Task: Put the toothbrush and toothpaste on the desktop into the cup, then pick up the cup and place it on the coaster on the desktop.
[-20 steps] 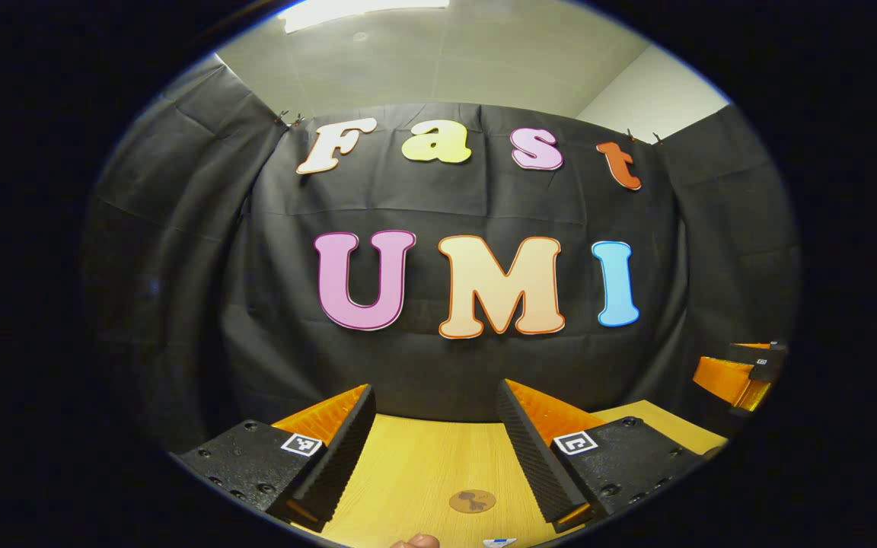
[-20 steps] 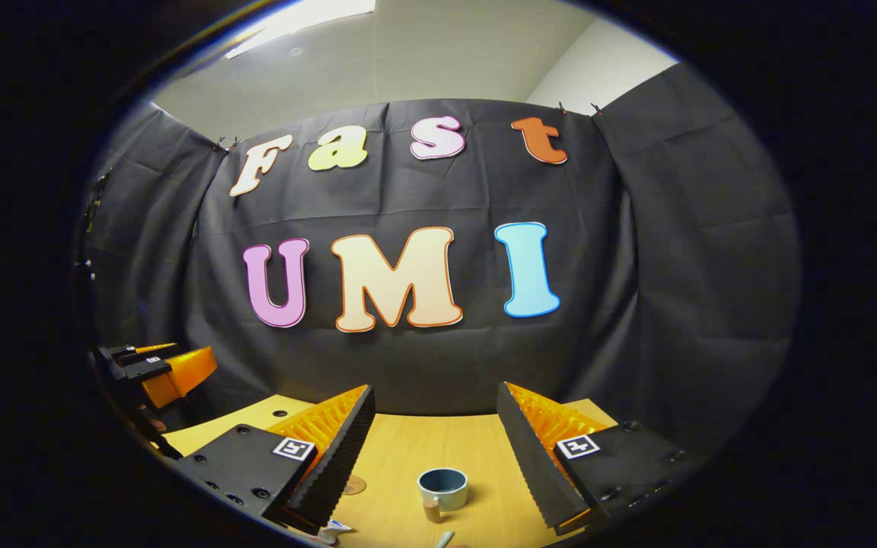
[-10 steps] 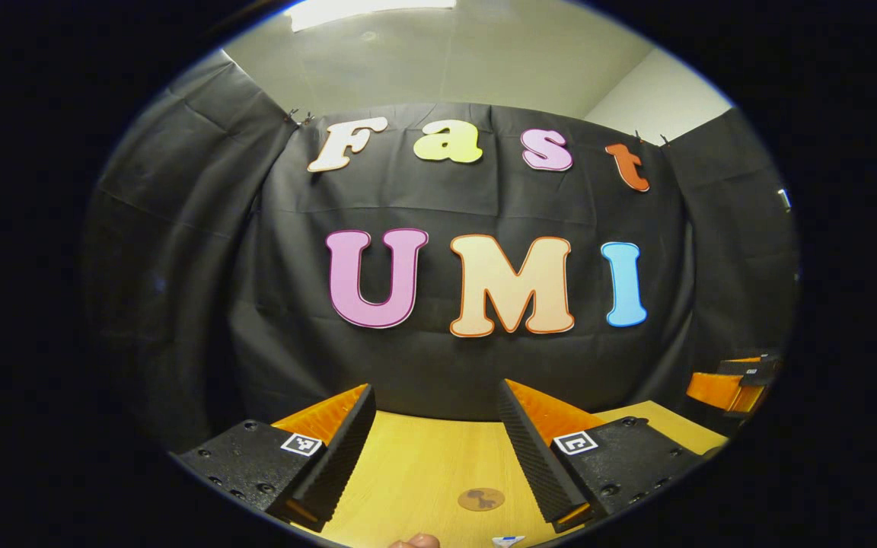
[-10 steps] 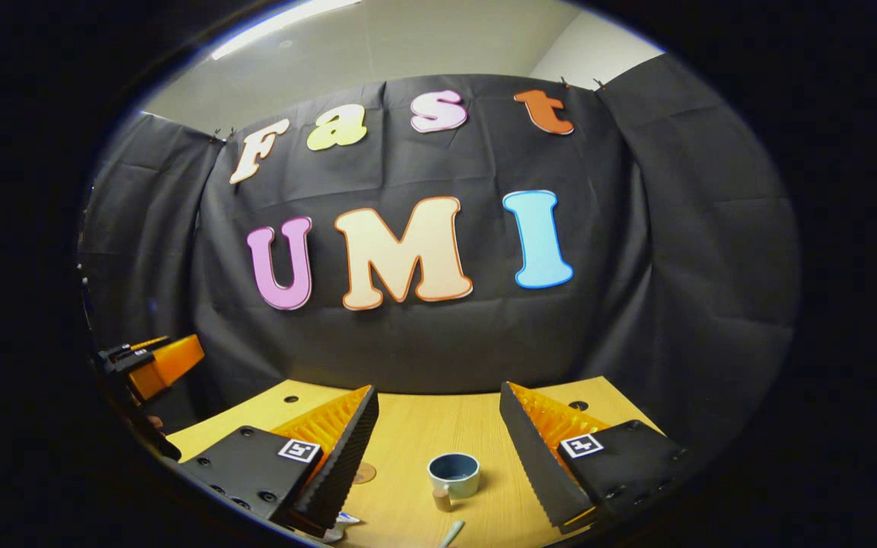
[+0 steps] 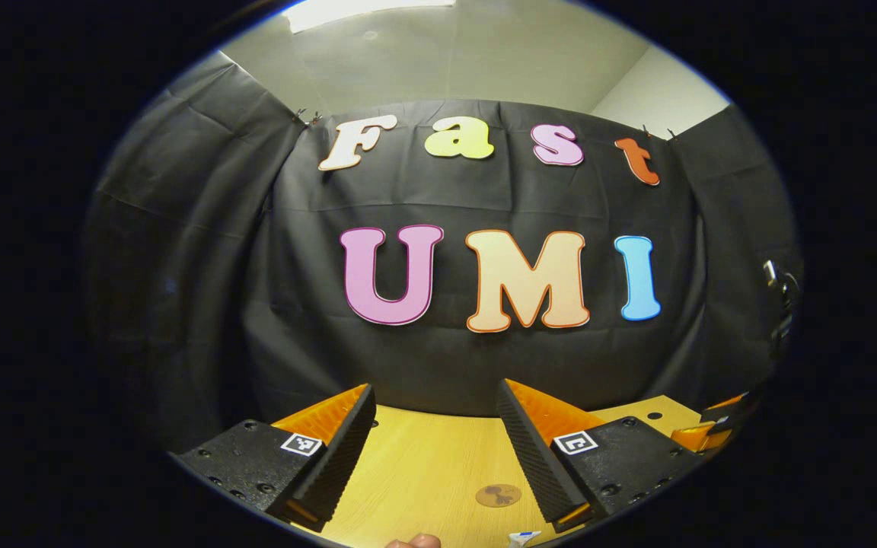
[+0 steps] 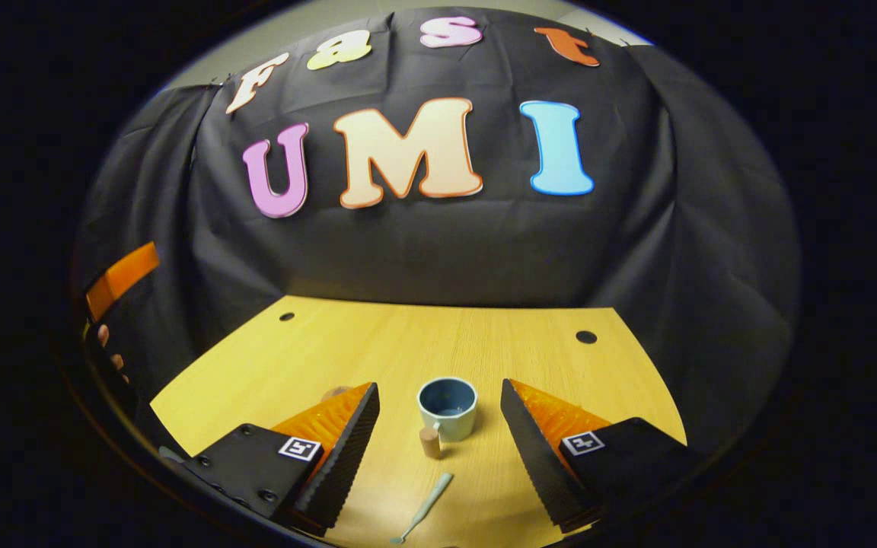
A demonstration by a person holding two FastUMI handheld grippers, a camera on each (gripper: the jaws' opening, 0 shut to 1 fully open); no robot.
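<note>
my right gripper [image 6: 438, 449] hangs wide open and empty; the pale green slim toothbrush [image 6: 425, 512] lies just nearside of the blue ceramic cup [image 6: 447, 408], its length running toward that cup.

A wooden desktop [image 6: 347, 342] carries a cup [image 6: 447, 408] near its middle, a toothbrush [image 6: 423, 516] toward its near edge and a coaster [image 5: 498, 495]

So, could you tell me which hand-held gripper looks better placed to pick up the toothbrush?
Probably the right hand-held gripper: it is open, and the toothbrush lies between its fingers, just before the cup.
</note>
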